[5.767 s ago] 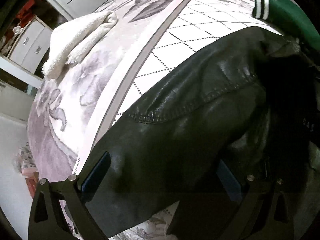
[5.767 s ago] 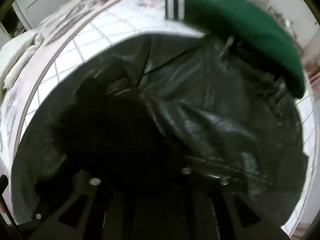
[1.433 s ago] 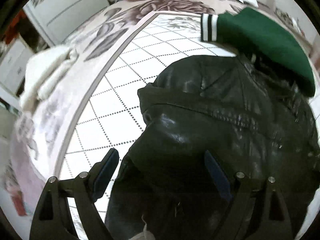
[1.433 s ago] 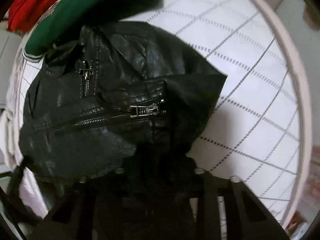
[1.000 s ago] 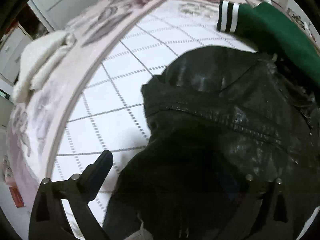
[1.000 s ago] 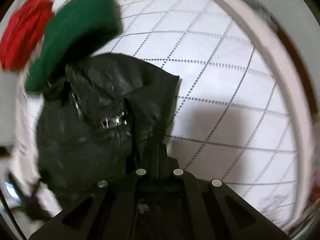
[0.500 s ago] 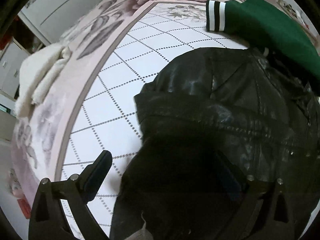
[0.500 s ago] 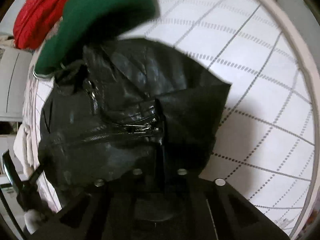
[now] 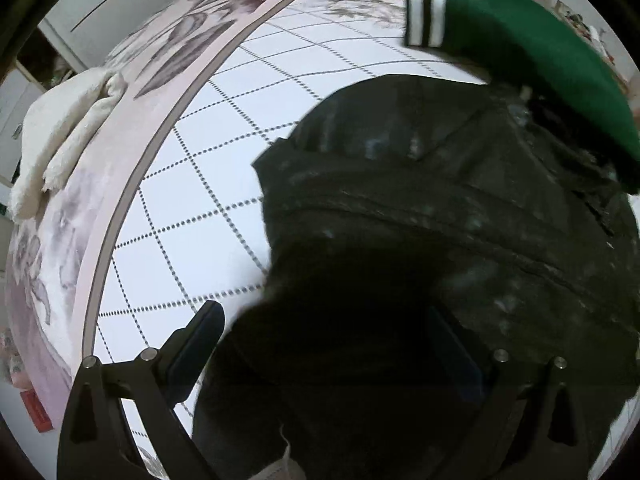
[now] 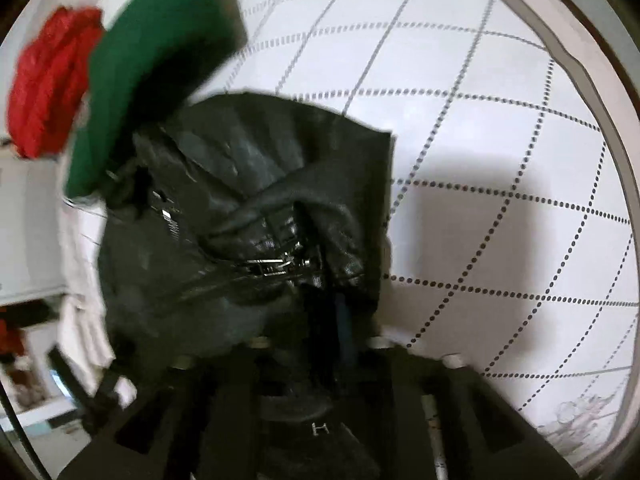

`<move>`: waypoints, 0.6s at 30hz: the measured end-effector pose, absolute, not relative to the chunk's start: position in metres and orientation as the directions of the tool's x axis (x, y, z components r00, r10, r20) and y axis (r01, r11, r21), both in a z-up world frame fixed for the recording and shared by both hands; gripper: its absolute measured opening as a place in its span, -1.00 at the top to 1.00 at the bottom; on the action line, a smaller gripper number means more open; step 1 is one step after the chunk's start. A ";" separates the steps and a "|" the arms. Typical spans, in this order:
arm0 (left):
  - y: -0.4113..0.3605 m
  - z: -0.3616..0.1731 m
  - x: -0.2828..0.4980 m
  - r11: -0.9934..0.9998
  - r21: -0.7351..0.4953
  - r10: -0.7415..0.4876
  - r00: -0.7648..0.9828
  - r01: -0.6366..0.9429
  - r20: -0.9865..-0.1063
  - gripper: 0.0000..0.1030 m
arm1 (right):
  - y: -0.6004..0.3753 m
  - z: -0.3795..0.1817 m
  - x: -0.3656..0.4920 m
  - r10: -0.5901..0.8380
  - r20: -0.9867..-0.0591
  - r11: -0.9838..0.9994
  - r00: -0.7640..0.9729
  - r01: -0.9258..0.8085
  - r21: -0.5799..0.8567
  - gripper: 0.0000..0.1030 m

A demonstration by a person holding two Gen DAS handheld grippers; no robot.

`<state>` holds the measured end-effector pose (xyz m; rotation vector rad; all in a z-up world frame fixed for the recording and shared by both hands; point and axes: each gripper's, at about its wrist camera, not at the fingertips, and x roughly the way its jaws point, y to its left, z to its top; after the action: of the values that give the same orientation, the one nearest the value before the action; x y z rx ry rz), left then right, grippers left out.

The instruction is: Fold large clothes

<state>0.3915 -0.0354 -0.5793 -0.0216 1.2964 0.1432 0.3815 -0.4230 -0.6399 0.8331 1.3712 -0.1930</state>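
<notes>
Black leather jacket (image 9: 440, 208) is lying bunched on a bed covered by a white bedspread with a dotted diamond grid and a grey floral border (image 9: 168, 216). Jacket is sitting on the gridded middle part, folded over itself; silver zipper (image 10: 276, 266) is showing in the right wrist view, running across the front fold.

Left gripper (image 9: 324, 328) is pointing steeply down over the near part of the jacket. Its jaws are standing wide apart: left finger (image 9: 192, 344) is hanging over bare bedspread just beside the jacket's edge, right finger (image 9: 456, 344) is sitting over dark leather. Whether either pad is touching the jacket, cannot tell; nothing is being pinched.

Right gripper (image 10: 320, 320) is also aiming down at the jacket's near edge. Its jaws are opening, with a dark fold of leather lying between them; view is blurred and dark there, so contact is unclear.

Green knit garment with a white-striped black cuff (image 9: 520, 60) is lying at the jacket's far side, overlapping its collar end. Red folded garment (image 10: 48, 80) is sitting beyond the green one. Cream fluffy towel (image 9: 60, 136) is resting on the floral border, well apart from the jacket.
</notes>
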 end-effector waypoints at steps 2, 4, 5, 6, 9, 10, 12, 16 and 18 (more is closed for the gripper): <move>-0.042 -0.573 0.382 0.993 0.070 0.093 0.271 -0.092 -0.958 -1.00 | -0.425 -0.654 0.375 0.396 -0.890 0.684 0.224 0.575 0.449 -0.55; -0.050 -0.566 0.368 0.996 0.067 0.082 0.278 -0.065 -0.957 -1.00 | -0.419 -0.687 0.368 0.509 -0.838 0.613 0.194 0.601 0.512 -0.52; -0.056 -0.564 0.364 0.996 0.069 0.082 0.280 -0.055 -0.957 -1.00 | -0.415 -0.690 0.367 0.520 -0.828 0.599 0.208 0.602 0.528 -0.38; -0.060 -0.561 0.357 0.996 0.073 0.082 0.282 -0.041 -0.956 -1.00 | -0.411 -0.690 0.361 0.494 -0.836 0.604 0.241 0.596 0.529 -0.24; -0.066 -0.551 0.337 0.995 0.103 0.097 0.294 0.003 -0.951 -1.00 | -0.397 -0.687 0.349 0.510 -0.815 0.558 0.275 0.615 0.556 0.35; -0.065 -0.548 0.332 0.994 0.107 0.098 0.294 0.013 -0.951 -1.00 | -0.394 -0.685 0.342 0.510 -0.812 0.535 0.284 0.635 0.557 0.40; -0.061 -0.542 0.318 0.993 0.116 0.101 0.288 0.035 -0.952 -1.00 | -0.387 -0.684 0.326 0.523 -0.800 0.470 0.293 0.684 0.558 0.44; -0.045 -0.532 0.292 0.988 0.138 0.112 0.282 0.074 -0.953 -1.00 | -0.351 -0.681 0.280 0.595 -0.760 0.374 0.262 0.747 0.550 0.45; -0.040 -0.533 0.281 0.983 0.152 0.119 0.274 0.103 -0.954 -1.00 | -0.327 -0.688 0.264 0.658 -0.723 0.358 0.213 0.755 0.549 0.44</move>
<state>0.2814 -0.0404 -0.5326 0.1985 1.2959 0.0107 0.2635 -0.3274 -0.6883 1.3443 1.4892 -0.1083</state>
